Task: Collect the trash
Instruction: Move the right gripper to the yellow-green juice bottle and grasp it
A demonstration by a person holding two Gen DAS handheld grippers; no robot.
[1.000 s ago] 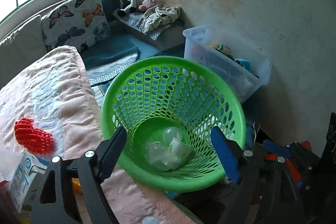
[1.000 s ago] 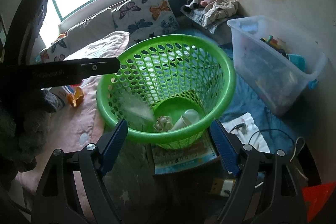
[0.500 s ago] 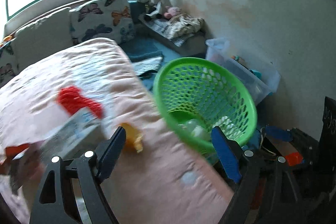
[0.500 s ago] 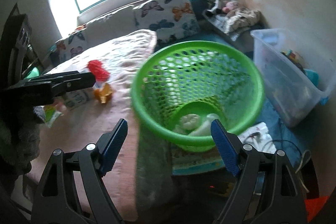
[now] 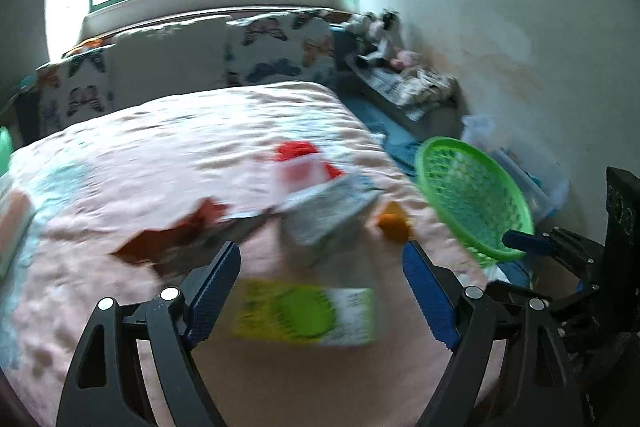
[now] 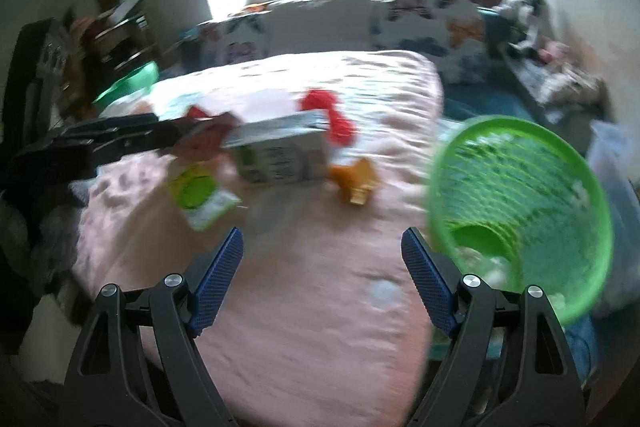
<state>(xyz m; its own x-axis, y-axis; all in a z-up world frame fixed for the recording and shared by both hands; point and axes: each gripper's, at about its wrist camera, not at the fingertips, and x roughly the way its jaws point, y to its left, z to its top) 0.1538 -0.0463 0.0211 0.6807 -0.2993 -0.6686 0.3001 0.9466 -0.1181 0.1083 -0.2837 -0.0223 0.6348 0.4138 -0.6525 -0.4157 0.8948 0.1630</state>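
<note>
So the job reads to me as partly done: the round green perforated plastic basket (image 6: 520, 211) beside the bed already holds a few pale crumpled scraps at its bottom, while several pieces lie on the pink quilted bedspread (image 5: 160, 155). I count a flat yellow-and-green printed packet (image 5: 306, 311), a grey-white carton (image 6: 280, 155), a small orange wrapper (image 6: 356, 177), a dark red torn wrapper (image 5: 168, 239) and a red piece (image 6: 328, 115). My left tool (image 5: 322, 291) stands wide and empty right over the packet; my right tool (image 6: 322, 275) is equally wide, empty, above bare bedspread.
</note>
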